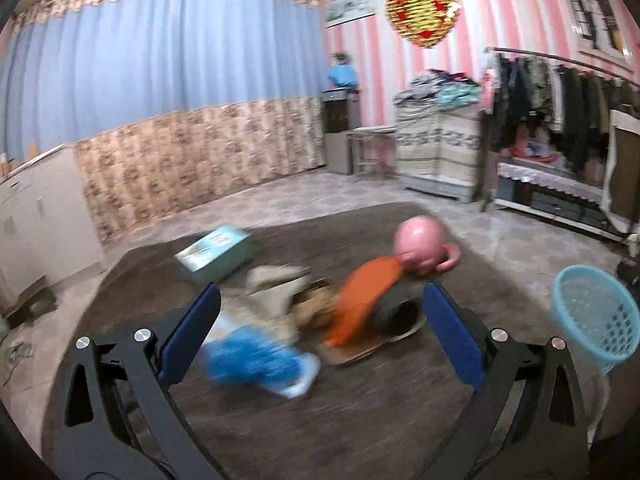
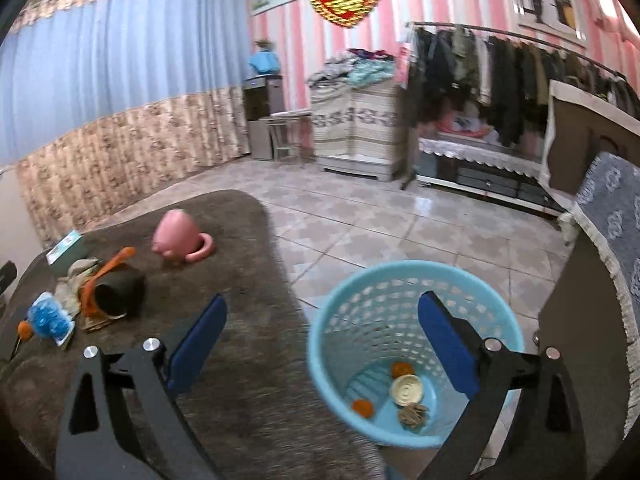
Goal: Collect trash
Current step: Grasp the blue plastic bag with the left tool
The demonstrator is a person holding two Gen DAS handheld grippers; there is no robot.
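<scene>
- Here, the left gripper (image 1: 320,336) is being held wide open above the brown mat (image 1: 360,420), and nothing is being gripped between its blue pads (image 1: 188,336).
- A blurred heap of trash is being seen between the pads in the left view: a blue wrapper (image 1: 256,360), an orange strip (image 1: 360,300), beige paper (image 1: 276,284) and a dark cup (image 1: 396,316) lying on its side.
- A teal box (image 1: 216,250) and a pink mug (image 1: 420,244) are being seen behind the heap, on the same mat.
- The right gripper (image 2: 320,340) is also being held wide open and empty, above the rim of the basket (image 2: 332,320).
- The basket is being shown standing on the tiled floor (image 2: 380,232), just beside the mat edge.
- At its bottom, two orange pieces (image 2: 362,407), a round cream lid (image 2: 406,390) and a crumpled ball (image 2: 412,416) are lying.
</scene>
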